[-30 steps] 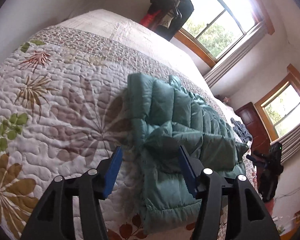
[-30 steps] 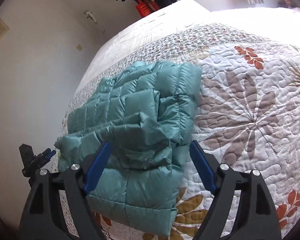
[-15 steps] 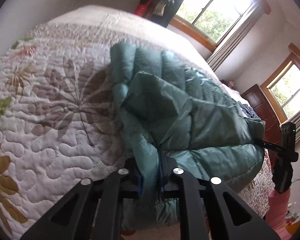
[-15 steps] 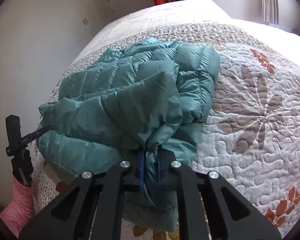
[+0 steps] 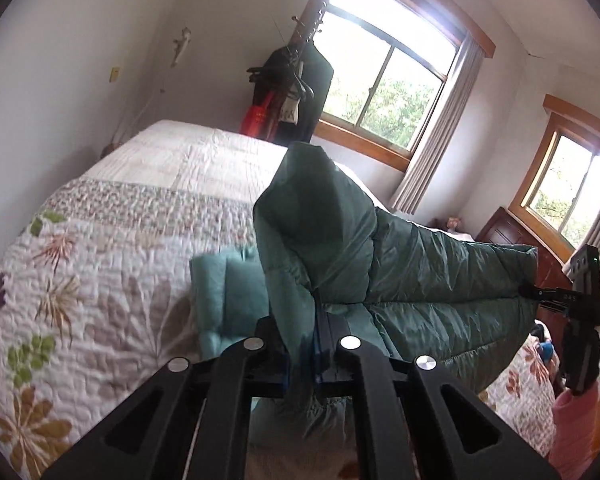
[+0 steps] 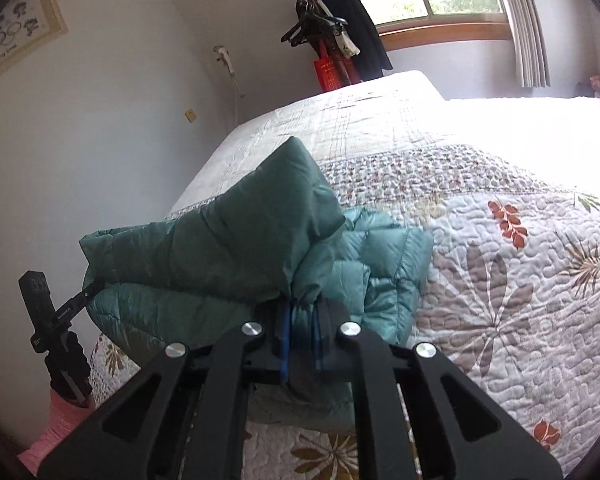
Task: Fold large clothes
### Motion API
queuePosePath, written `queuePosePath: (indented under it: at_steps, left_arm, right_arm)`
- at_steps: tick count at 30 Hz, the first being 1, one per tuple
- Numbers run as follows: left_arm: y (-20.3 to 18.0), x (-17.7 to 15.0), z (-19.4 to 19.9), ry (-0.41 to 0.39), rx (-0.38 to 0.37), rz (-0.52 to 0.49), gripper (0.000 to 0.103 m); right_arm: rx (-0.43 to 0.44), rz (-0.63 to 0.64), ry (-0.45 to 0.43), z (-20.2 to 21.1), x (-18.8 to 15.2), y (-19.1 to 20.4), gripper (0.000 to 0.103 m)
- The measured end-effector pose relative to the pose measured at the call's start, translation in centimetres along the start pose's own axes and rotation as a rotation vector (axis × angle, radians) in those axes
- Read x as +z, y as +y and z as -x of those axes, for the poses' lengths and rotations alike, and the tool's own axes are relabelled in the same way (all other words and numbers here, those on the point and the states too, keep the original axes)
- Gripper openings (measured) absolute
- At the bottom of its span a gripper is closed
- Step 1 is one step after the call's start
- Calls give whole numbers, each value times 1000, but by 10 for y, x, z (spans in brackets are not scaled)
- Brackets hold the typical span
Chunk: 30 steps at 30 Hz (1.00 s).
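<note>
A teal quilted puffer jacket (image 5: 412, 276) hangs stretched between both grippers above the bed. My left gripper (image 5: 302, 350) is shut on one near corner of its hem, with fabric bunched between the blue pads. My right gripper (image 6: 300, 340) is shut on the other near corner of the teal jacket (image 6: 220, 248). A folded part of the jacket still rests on the quilt beneath the lifted part. Each view shows the other gripper at the jacket's far end, held by a hand in a pink sleeve (image 5: 572, 424).
The bed's floral quilt (image 5: 100, 280) stretches wide to the left in the left view and to the right in the right view (image 6: 520, 280). A coat rack with dark clothes (image 5: 296, 92) stands by the window. A wooden cabinet (image 5: 512, 232) is beyond the bed.
Both grippers went from open around the jacket's near edge to shut on it, then lifted it up off the quilt so it now hangs stretched between them.
</note>
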<state>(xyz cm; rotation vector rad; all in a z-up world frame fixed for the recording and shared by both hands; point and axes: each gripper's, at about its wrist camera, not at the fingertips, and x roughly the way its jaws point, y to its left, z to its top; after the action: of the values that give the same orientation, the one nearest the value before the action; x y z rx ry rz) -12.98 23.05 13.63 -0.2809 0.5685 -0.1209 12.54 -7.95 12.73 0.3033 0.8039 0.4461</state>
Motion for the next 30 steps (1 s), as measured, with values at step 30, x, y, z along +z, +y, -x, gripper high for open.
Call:
queuePosePath:
  at_steps: [30]
  left_arm:
    - [72,29,-224,322,151,180,26]
  right_arm:
    - [-217,-290,252,-219,58,-114,24]
